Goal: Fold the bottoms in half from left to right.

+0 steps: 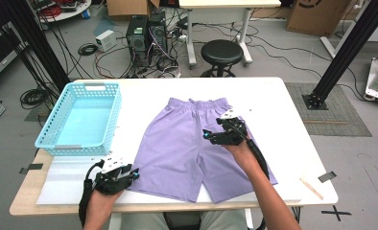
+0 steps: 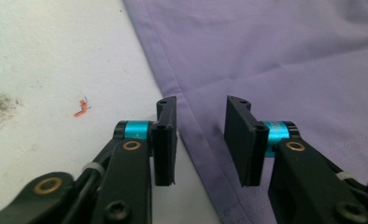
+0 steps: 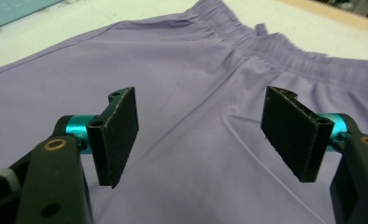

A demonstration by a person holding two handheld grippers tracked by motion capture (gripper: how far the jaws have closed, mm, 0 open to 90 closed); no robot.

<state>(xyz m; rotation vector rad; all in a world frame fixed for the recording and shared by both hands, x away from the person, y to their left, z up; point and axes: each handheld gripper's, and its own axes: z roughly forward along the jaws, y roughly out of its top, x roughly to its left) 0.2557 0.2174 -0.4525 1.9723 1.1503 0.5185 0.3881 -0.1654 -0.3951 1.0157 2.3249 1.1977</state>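
The purple shorts (image 1: 196,143) lie spread flat on the white table (image 1: 292,124), waistband at the far side and both legs pointing toward the person, so as far as I can judge the handling, perhaps a fold, has barely started: nothing is lifted, no fold is made, and the light blue basket (image 1: 81,117), well off beyond the left claw, has nothing in it. The left claw (image 1: 129,175) sits low at the near outer corner of the left leg; in the left gripper view its jaws stand at a middling gap, astride the side hem, with the fabric's edge running up between them and the bare table just beside its outer jaw. The pads (image 2: 166,140) do not press on the cloth yet, so I take it as not yet gripping. The right claw (image 1: 216,134) hovers above the shorts near the crotch seam, just short of the waistband; in the right gripper view its jaws are wide apart with smooth fabric below them and the gathered waistband (image 3: 285,51) ahead, and nothing is held. What is left, by my reckoning, is nearly everything: taking hold at both places and lifting or folding the shorts, perhaps toward the basket.
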